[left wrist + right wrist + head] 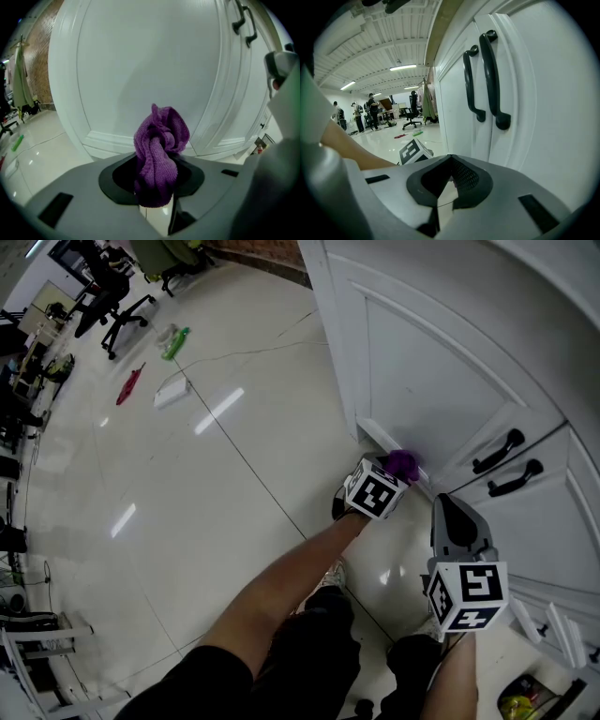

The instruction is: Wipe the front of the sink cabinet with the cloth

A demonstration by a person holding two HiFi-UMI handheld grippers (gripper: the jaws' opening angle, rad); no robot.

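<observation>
Pinching purple cloth [159, 150], left claw [157, 180] low at cabinet door [140, 70] bottom edge, cloth bunched ahead of it. Right claw [449, 180] pressed together, empty, near black handles [492, 79]. Open floor [234, 474] behind both.

Purple cloth [158, 154] bunching upright, being pinched by left gripper [157, 192], sitting just beside white sink cabinet [422, 362] door's bottom edge.

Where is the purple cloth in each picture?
Head view: purple cloth, middle right, low by the cabinet door.
Left gripper view: centre, pinched between the jaws.
Right gripper view: cannot make it out.
Shared landmark: black door handles.
</observation>
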